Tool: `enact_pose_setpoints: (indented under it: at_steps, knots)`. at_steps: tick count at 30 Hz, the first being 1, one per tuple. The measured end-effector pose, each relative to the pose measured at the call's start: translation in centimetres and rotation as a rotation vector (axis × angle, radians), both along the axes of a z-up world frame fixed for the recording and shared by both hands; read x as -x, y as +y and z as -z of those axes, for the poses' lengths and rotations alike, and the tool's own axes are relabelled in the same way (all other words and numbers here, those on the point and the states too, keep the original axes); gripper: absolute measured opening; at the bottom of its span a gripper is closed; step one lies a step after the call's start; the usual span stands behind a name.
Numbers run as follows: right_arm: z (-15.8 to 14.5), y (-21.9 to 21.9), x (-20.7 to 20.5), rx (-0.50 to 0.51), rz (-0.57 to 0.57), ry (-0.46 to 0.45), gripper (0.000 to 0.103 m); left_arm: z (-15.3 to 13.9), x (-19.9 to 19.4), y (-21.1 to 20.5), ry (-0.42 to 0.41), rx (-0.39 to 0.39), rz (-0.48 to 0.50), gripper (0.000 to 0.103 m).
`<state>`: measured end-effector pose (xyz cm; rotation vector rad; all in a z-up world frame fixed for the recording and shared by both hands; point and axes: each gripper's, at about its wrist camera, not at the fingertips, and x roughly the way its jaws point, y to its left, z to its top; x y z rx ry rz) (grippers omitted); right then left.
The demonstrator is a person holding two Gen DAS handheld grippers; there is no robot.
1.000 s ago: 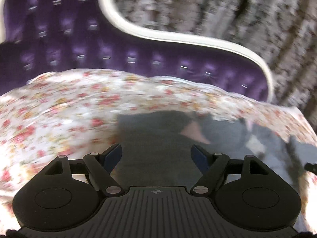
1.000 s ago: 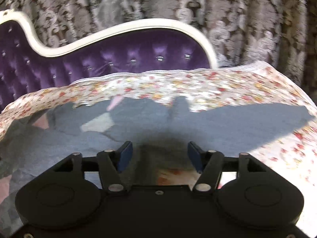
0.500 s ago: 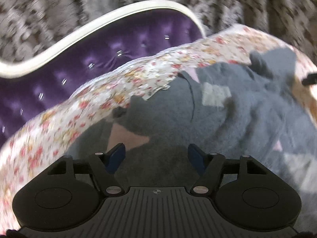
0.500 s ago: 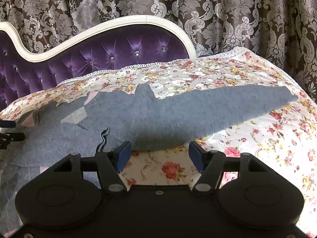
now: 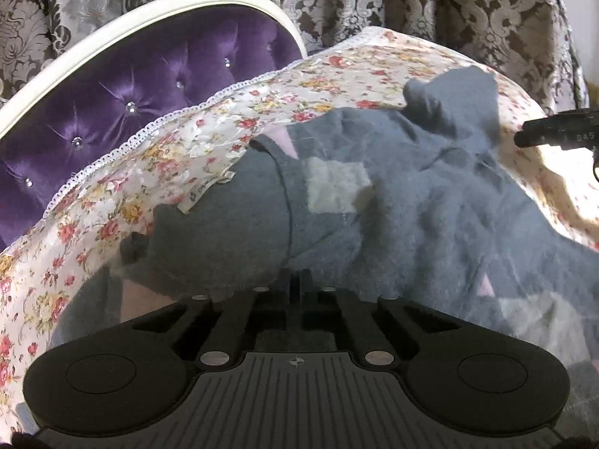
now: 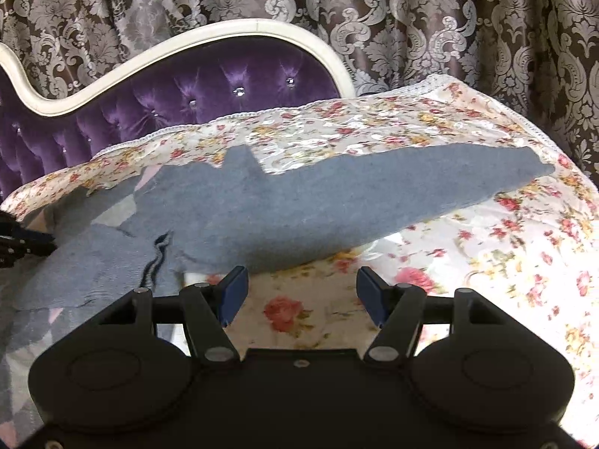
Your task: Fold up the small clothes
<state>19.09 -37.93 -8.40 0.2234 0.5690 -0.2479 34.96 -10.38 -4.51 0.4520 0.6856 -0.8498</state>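
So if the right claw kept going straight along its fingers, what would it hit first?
Most likely the near edge of the grey garment, lying just ahead of the open right claw, above the floral bedspread; depth is uncertain.

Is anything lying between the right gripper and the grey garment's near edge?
Nothing visible does. The right gripper is open over bare floral cover, and the grey garment has its near edge just ahead of the fingers. The left gripper is shut at the garment's other side, out of this path.
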Motion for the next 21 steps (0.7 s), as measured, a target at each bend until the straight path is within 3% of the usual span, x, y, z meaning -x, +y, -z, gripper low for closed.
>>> enact_pose_setpoints:
  at_steps: [5, 8, 11, 12, 14, 17, 21]
  knots:
    - [0.3, -1.5, -0.1, 0.009, 0.031, 0.008, 0.068, -0.6, -0.4, 0.6, -0.022, 0.081, -0.185, 0.001]
    - [0.6, -2.6, -0.2, 0.012, 0.054, 0.015, 0.068, -0.2, -0.3, -0.1, -0.011, 0.051, -0.212, 0.002]
    - [0.6, -4.0, -0.2, 0.005, 0.082, 0.008, 0.068, -0.2, 0.4, -1.0, 0.004, 0.038, -0.246, 0.018]
    - [0.5, -4.6, -0.1, 0.008, 0.094, 0.005, 0.068, -0.5, 0.7, -0.9, -0.006, 0.043, -0.263, 0.042]
    - [0.2, -5.7, -0.2, 0.016, 0.120, 0.001, 0.072, -1.2, 1.9, -0.8, -0.039, 0.089, -0.283, 0.058]
    - [-0.1, -8.2, -0.3, 0.012, 0.174, -0.008, 0.076, -1.8, 3.5, -1.6, -0.061, 0.138, -0.266, 0.065]
    - [-0.4, -11.7, -0.6, -0.011, 0.268, -0.019, 0.076, -0.4, 3.7, -3.1, -0.010, 0.104, -0.256, 0.068]
